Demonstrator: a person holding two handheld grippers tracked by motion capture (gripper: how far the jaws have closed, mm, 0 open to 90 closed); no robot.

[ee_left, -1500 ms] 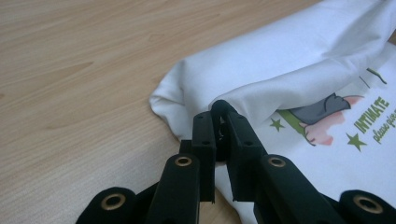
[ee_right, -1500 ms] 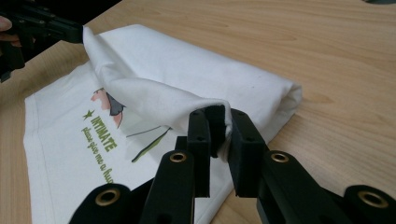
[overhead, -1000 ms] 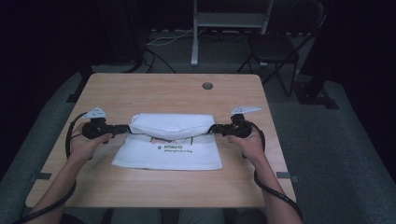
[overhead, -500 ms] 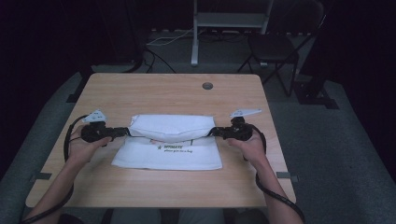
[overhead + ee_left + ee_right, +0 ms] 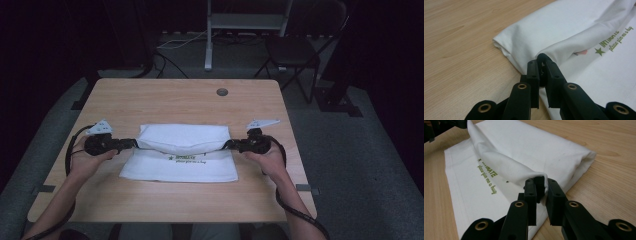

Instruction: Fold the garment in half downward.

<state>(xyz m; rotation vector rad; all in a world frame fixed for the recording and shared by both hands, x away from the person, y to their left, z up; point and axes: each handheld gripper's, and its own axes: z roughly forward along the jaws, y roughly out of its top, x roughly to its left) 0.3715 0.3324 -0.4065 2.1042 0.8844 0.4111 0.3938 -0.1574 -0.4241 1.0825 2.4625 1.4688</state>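
The left gripper pinches the left corner of the white cloth. The right gripper pinches its right corner. The folded cloth lies on the table.

The folded white cloth with green lettering is the lone obstacle on the light wooden surface. Beyond the cloth lies open wood up to a small dark round grommet; nearer the person, a bare strip lies free.

Light wooden table, round grommet near far edge; white printed cloth lying half-folded near front
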